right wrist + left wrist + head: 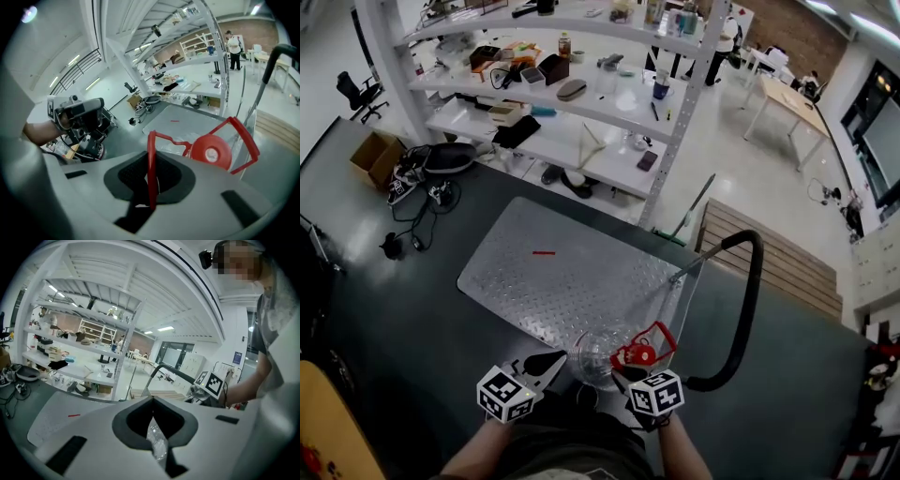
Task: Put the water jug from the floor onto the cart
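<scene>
The water jug [598,356] is clear plastic with a red cap [642,353] and a red carrying handle [663,336]. It hangs over the near edge of the cart's ribbed metal deck [553,281], between both grippers. My left gripper [553,361] is shut on a fold of the jug's clear wall [157,441], seen pinched at the left gripper's [152,401] jaw tips. My right gripper [623,375] is shut on the red handle [151,173], which runs upright between the right gripper's [152,161] jaws, with the cap [212,152] just beyond. The jug's underside is hidden.
The cart's black push handle [750,309] curves up at the right of the deck. Behind the cart stands a white shelving unit [572,94] full of small items. A cardboard box [375,155], shoes and cables [422,173] lie at the left, a wooden pallet [787,262] at the right.
</scene>
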### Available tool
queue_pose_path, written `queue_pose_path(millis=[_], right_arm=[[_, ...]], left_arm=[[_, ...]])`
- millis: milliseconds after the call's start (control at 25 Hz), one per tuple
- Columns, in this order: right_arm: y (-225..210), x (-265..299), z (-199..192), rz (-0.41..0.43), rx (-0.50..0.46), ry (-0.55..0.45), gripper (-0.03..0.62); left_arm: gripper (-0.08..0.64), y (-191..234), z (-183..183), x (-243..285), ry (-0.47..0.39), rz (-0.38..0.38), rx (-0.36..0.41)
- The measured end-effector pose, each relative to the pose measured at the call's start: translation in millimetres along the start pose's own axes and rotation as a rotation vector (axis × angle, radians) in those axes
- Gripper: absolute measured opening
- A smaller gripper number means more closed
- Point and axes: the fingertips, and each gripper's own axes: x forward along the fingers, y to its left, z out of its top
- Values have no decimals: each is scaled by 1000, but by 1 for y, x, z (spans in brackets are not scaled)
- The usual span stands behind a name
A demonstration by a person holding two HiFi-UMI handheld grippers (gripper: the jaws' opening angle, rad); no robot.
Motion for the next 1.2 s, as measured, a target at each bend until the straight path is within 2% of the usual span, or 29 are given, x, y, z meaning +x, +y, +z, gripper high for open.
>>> queue_pose_path(millis=[200, 480, 680, 920, 1080, 1200], right_arm=[[-42, 10, 41, -101, 51, -49, 31], [-101, 30, 82, -250, 173, -120, 31], [-138, 39, 126, -410, 204, -195, 32], [-156, 38, 161, -543, 138, -199, 38], [-155, 56, 171, -594, 69, -167, 39], [-145, 79, 172, -613, -22, -114, 41]], left_arm=[[8, 44, 10, 12, 6, -11, -15], [8, 101, 27, 40, 48, -73, -27], [8, 143, 35, 49, 73, -105, -34], [8, 189, 47, 52, 80, -119, -36], [8, 211, 50, 54, 84, -114, -36], [8, 217, 46, 54, 95, -116, -44]])
